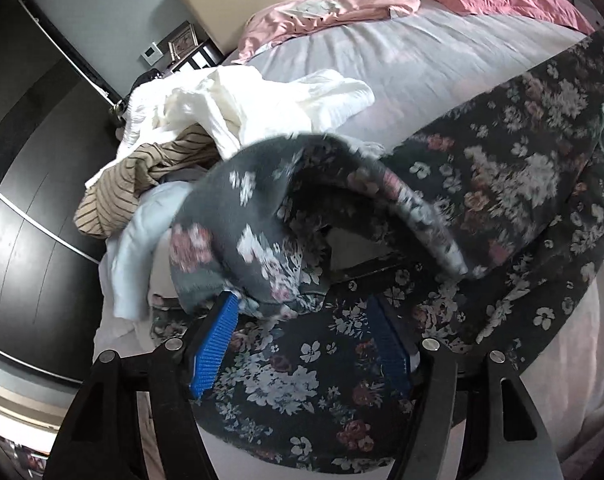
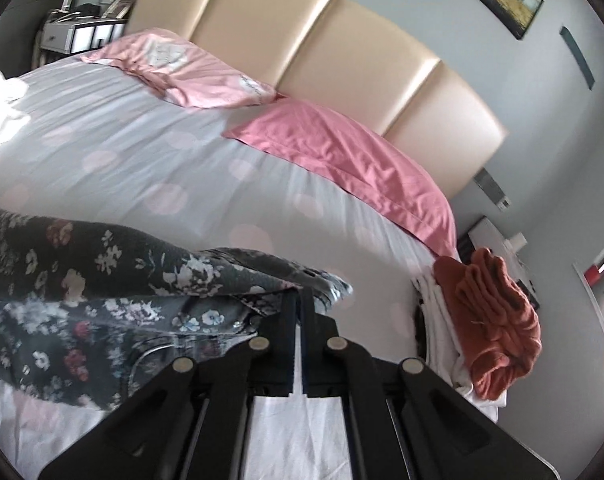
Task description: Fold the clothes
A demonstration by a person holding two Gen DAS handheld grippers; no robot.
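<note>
The dark grey floral-print fabric garment [image 1: 501, 152] lies spread over the grey, pink-dotted bed cover [image 2: 114, 152], one flap lifted and curling over, so a fold looks to be mid-way. The left gripper [image 1: 305, 340] hovers low above the cloth, jaws released and spread wide with fabric lying between them. The right gripper [image 2: 298, 312] reaches forward at the garment's edge, jaws clenched on it; next, that edge probably needs carrying across and laying flat.
</note>
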